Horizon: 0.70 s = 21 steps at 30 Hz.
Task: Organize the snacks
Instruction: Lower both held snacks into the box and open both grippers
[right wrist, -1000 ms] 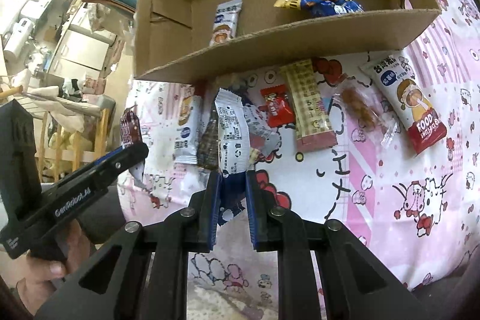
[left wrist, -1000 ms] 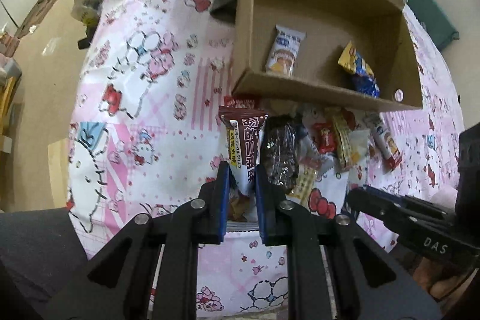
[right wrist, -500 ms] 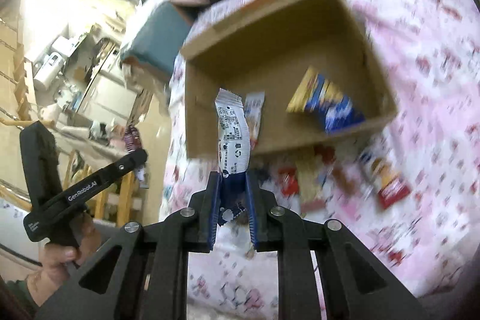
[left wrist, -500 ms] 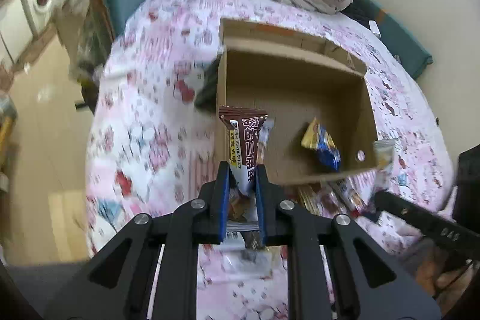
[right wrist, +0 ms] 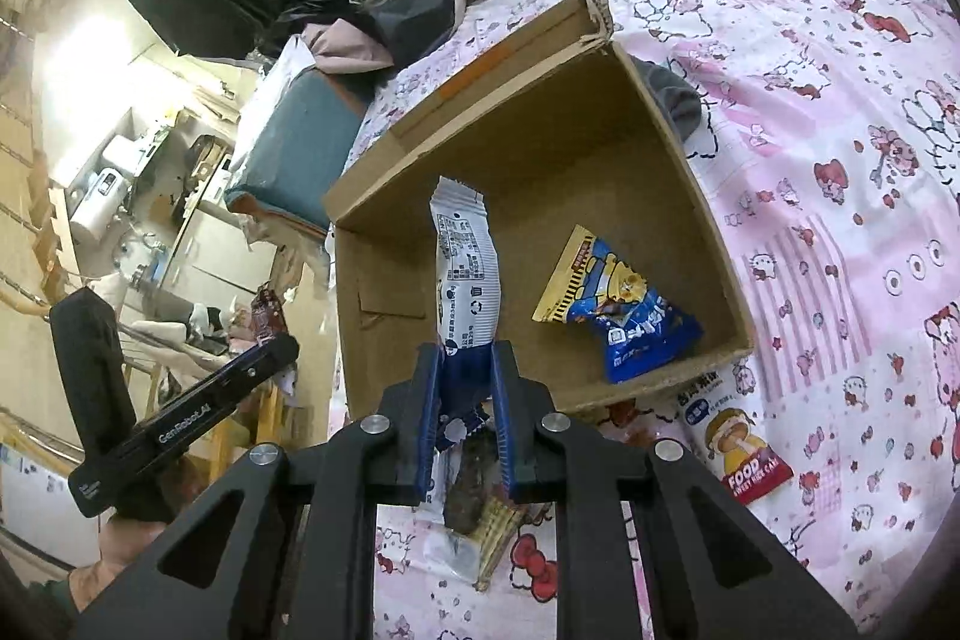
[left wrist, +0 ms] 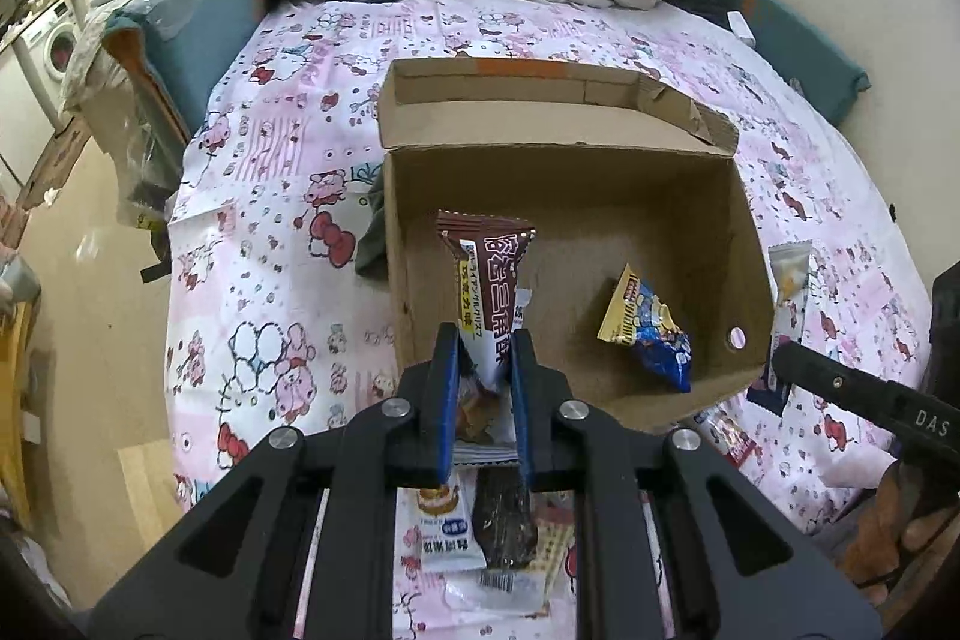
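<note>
Two snack packets held above a cardboard box [left wrist: 600,196] on a pink cartoon-print bedspread [left wrist: 270,172] — both of my grippers are loaded. My left gripper [left wrist: 483,376] is clenched on the lower end of a brown chocolate wafer packet [left wrist: 489,280], whose long axis runs straight out along the fingers and up over the box's near-left part. My right gripper [right wrist: 467,394] grips a white-and-blue packet [right wrist: 467,274] the same way, its free end leaning over the box floor by the left wall.

The relation that matters for the drop: in both wrist views the box opening lies directly ahead of and below the fingertips, just past its near wall, so each packet's free end already overhangs the interior. I judge the left gripper slightly nearer the near-left corner, the right one more toward the middle. A yellow-and-blue chip bag [left wrist: 645,328] lies inside toward the near-right corner, well apart from both held packets. Part of another light packet shows behind the wafer packet in the left view; I cannot tell whether it rests on the floor.

Outside, along the box's near edge, loose snacks [left wrist: 480,526] wait on the bedspread, among them a red-bottomed rice cake packet [right wrist: 741,451] by the near-right corner.
</note>
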Tool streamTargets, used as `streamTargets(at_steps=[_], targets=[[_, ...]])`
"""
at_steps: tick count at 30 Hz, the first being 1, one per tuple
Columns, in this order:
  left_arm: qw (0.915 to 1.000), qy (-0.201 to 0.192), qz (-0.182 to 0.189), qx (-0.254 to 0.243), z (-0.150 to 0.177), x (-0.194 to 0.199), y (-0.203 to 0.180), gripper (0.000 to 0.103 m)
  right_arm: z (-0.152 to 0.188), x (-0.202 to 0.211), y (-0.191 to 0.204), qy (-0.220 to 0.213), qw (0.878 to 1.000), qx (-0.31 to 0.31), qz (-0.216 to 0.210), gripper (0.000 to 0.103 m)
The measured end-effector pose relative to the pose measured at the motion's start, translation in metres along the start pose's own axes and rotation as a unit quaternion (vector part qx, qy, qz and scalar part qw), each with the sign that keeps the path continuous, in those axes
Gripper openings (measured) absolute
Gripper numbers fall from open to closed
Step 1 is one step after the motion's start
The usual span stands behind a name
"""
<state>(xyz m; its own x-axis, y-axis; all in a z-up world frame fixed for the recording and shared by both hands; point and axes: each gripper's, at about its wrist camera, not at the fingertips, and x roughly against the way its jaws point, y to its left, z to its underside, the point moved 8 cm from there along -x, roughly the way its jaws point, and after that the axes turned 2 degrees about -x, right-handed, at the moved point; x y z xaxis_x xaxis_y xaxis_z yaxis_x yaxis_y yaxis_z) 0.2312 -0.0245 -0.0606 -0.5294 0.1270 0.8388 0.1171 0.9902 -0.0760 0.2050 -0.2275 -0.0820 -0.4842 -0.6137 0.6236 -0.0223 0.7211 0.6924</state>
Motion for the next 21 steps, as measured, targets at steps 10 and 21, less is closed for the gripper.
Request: streamTargets(at_steps=[10,21], targets=[[0.9999,0.009,0.002,-0.013,-0.004,-0.041,-0.013,0.013,-0.016,-0.033,-0.015,0.013,1.000,-0.002,0.023,0.018],[0.9992,0.024,0.004,-0.032,0.006,-0.066,-0.018,0.013,-0.002,-0.057,-0.022,0.046,0.998,-0.005,0.037,0.018]])
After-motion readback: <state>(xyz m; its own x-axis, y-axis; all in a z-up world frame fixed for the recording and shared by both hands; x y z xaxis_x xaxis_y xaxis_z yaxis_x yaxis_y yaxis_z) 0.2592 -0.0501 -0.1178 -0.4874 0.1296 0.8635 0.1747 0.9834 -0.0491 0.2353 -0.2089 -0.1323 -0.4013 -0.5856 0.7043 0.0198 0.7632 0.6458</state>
